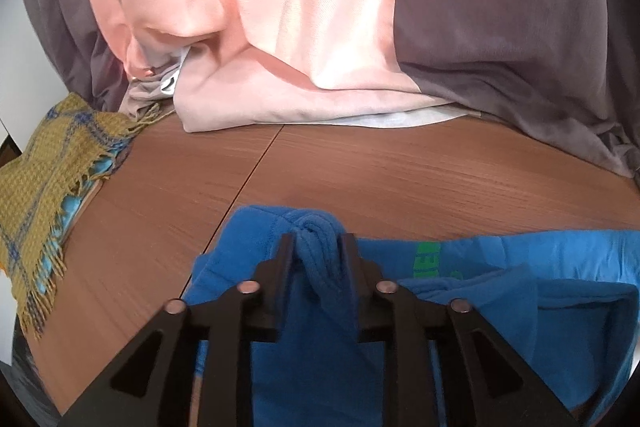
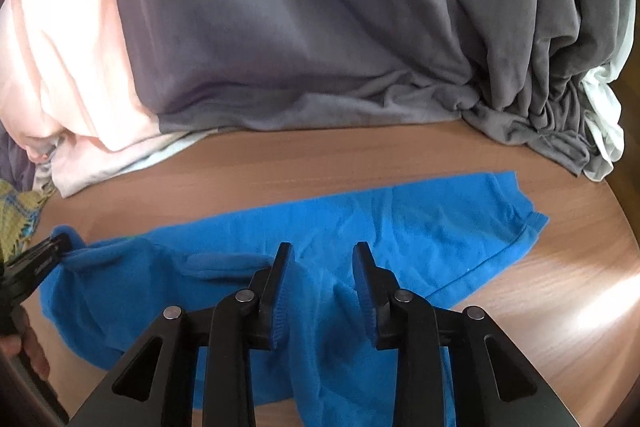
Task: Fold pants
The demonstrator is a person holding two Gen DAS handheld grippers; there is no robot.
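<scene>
Fingers of both grippers angle down over the blue fleece pants (image 2: 400,223) on the wooden desk (image 2: 520,291): left gripper (image 1: 318,239) parted around a bunched fold, right gripper (image 2: 322,249) parted, gripping nothing.

You will find only one piece of print here. In your left wrist view, right of centre and a little below the middle of the frame, green block lettering (image 1: 429,261) stands on the blue pants (image 1: 500,259). It runs sideways and is partly tucked into a fold, so you can make out only fragments, perhaps an "E" among them; the word cannot be read. In your right wrist view the same pants show plain blue fabric, with no readable lettering on them.
</scene>
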